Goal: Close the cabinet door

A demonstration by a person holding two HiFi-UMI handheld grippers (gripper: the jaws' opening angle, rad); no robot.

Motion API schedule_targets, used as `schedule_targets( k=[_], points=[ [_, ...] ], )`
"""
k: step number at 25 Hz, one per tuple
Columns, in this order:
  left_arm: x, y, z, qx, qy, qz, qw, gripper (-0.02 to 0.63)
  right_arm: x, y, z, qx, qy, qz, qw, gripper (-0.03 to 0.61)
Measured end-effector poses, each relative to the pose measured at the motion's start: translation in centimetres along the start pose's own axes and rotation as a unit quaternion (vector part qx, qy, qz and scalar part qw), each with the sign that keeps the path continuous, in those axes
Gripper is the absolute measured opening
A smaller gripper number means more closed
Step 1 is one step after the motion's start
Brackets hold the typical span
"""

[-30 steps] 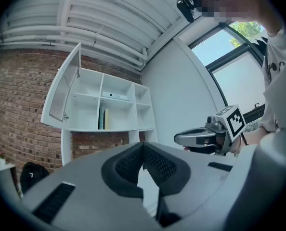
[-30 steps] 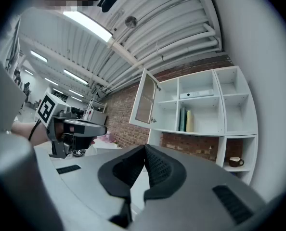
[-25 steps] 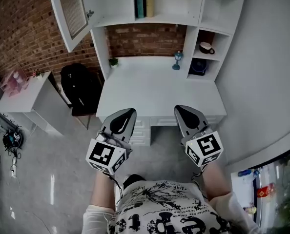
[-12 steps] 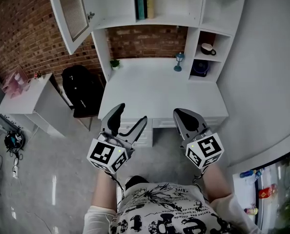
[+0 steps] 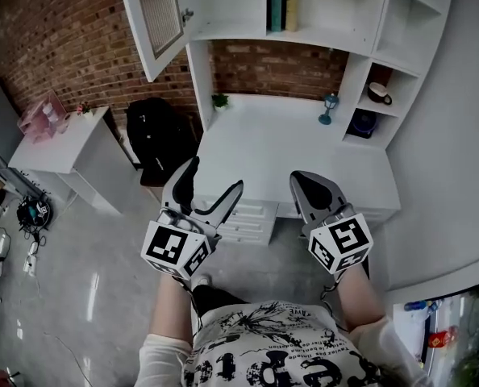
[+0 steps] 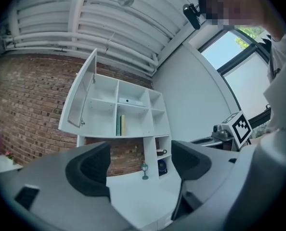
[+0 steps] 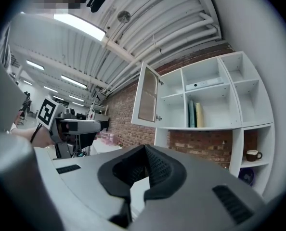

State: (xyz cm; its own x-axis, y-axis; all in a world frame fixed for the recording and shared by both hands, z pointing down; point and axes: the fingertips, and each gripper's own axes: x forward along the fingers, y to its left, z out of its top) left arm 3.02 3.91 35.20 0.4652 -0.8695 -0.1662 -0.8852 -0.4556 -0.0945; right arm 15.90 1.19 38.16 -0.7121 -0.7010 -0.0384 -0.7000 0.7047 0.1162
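The fingers (image 6: 90, 170) of the left gripper (image 5: 215, 177) stand spread wide, having just been opening, with only air and the far desk between their ribbed black pads. The right gripper (image 5: 302, 177) has its fingers (image 7: 157, 165) pressed together on nothing (the pads meet in a dark, rounded V). In the head view both grippers are held out near 6 o'clock. They are grey shells, each with a square-marked cube behind it that covers most of the forearm.

Beyond them lies the smooth white desk (image 5: 288, 151), its drawers (image 5: 251, 216) partly hidden behind the left gripper. Farther off, at 12 o'clock, the white shelf unit (image 5: 231, 6) rises against a rough brick wall (image 5: 62, 31), and the frame edge cuts off its top.

The cabinet door (image 5: 159, 18) hangs swung open at 11 o'clock, well apart from both grippers. It is a white frame round a pale panel, with a small knob (image 5: 188, 13). Whether the panel is glass or mesh is hard to tell. Two upright books (image 5: 284, 2) stand in the next compartment. A dark bulky shape (image 5: 155, 135) at 10 o'clock is too dim to identify.
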Motion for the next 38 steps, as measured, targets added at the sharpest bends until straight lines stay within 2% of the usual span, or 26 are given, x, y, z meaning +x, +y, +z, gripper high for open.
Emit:
schedule_targets(
  k=[7,10,15,18,23,27,32,38],
  points=[
    [-0.5,13.8,0.2,-0.005,-0.015,-0.018,0.9997,0.379,13.0,4.3,1.4,-0.012,0.002,-0.007,1.000,0.014],
    [-0.3,20.9,1.9,-0.008,-0.026,-0.034,0.9991,0.379,19.6,5.8,3.6,-0.011,-0.009,-0.022,1.000,0.014],
    [0.1,32.0,7.2,-0.012,-0.049,-0.080,0.9955,0.379,29.2,9.2,9.7,-0.017,-0.039,-0.036,0.998,0.014],
    [0.7,36.8,8.8,-0.010,-0.070,-0.106,0.9919,0.379,33.3,10.3,10.6,-0.031,-0.055,-0.056,0.996,0.014],
    [1.7,42.2,12.0,-0.022,-0.111,-0.159,0.9809,0.379,38.0,12.3,11.4,-0.046,-0.069,-0.079,0.993,0.015],
    [4.0,45.3,15.3,-0.028,-0.131,-0.198,0.9710,0.379,40.4,13.5,12.0,-0.061,-0.062,-0.097,0.992,0.015],
    [6.5,46.9,20.6,-0.036,-0.157,-0.243,0.9566,0.379,41.7,13.5,13.3,-0.079,-0.063,-0.112,0.989,0.015],
    [10.6,48.0,25.6,-0.043,-0.176,-0.270,0.9456,0.374,43.1,11.3,14.9,-0.081,-0.055,-0.139,0.985,0.015]
  ],
)
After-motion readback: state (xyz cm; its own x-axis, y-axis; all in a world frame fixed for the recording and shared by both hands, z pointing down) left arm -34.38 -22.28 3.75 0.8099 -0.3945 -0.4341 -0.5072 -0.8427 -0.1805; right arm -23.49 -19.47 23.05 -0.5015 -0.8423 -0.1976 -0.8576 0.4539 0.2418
